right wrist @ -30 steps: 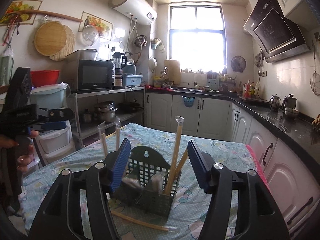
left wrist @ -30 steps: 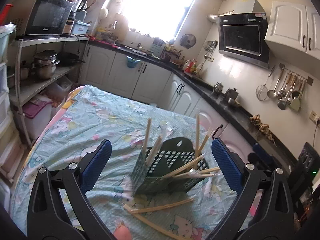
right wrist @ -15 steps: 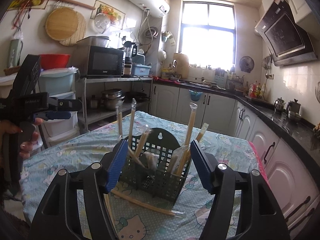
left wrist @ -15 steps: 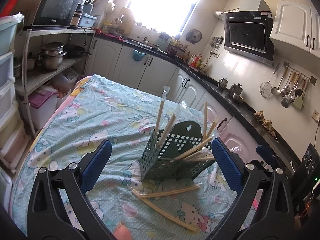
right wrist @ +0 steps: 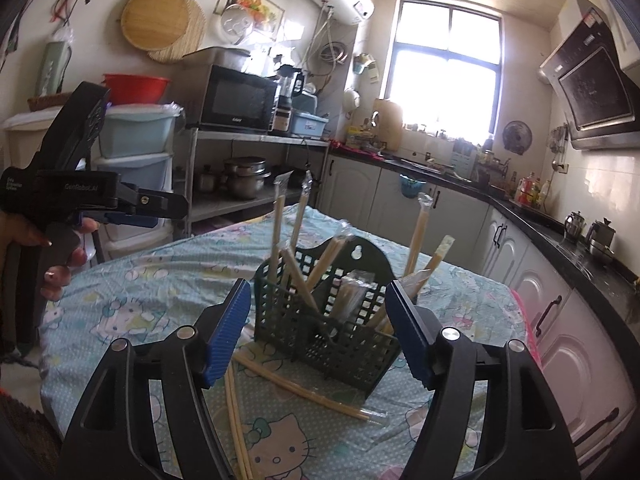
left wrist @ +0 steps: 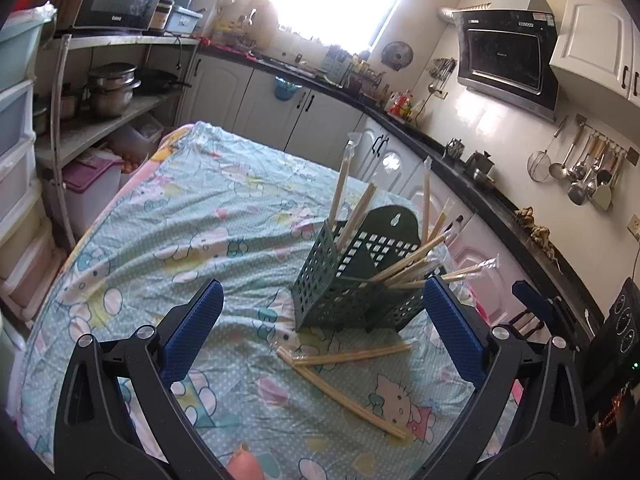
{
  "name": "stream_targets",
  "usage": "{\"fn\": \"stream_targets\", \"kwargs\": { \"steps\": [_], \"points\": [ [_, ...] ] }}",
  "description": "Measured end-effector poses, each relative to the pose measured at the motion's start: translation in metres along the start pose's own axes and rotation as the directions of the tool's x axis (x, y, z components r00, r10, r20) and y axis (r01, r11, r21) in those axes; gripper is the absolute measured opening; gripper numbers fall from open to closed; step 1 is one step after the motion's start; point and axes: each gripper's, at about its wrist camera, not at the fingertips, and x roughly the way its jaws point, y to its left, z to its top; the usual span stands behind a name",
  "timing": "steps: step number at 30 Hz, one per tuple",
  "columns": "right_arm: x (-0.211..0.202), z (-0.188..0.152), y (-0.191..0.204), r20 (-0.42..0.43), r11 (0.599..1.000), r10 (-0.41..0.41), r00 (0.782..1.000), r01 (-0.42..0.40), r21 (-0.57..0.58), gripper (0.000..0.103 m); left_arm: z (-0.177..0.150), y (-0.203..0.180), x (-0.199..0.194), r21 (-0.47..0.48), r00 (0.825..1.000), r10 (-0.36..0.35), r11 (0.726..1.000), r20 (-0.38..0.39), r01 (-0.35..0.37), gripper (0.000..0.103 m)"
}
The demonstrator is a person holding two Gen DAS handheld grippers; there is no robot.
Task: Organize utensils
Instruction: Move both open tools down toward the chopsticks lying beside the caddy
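Left wrist view: dark green slotted caddy [left wrist: 352, 280] upright on the patterned tablecloth [left wrist: 192, 224], mid-table, already stocked with a good many wrapped chopsticks [left wrist: 404, 264], some upright, some leaning out over the rim. Two or three wrapped pairs [left wrist: 344, 368] loose on the cloth just in front of the caddy, crossed over one another, not yet picked up. Judged well along, those few pairs left to stow. Left gripper [left wrist: 320, 336] low over the near cloth, fingers wide, nothing between them. Right wrist view: same caddy [right wrist: 324, 320] framed between the blue pads of the right gripper [right wrist: 320, 328], jaws just opening, apart and empty, loose pairs [right wrist: 296, 388] below. Beyond: counters, shelves, bright window.
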Motion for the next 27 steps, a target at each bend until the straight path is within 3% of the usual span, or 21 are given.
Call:
{"fn": "stream_targets", "kwargs": {
  "steps": [13, 22, 27],
  "points": [
    [0.022, -0.016, 0.029, -0.089, 0.990, 0.041, 0.995, -0.053, -0.134, 0.067, -0.023, 0.010, 0.026, -0.023, 0.993, -0.017, 1.000, -0.116, 0.015, 0.092],
    [0.051, -0.038, 0.039, -0.204, 0.970, 0.061, 0.977, -0.106, -0.218, 0.067, -0.033, 0.027, 0.052, -0.107, 0.975, -0.061, 0.993, -0.214, 0.039, 0.091],
    [0.071, -0.052, 0.047, -0.267, 0.950, 0.064, 0.962, -0.140, -0.277, 0.066, -0.042, 0.038, 0.072, -0.178, 0.953, -0.106, 0.982, -0.285, 0.056, 0.071]
  ]
}}
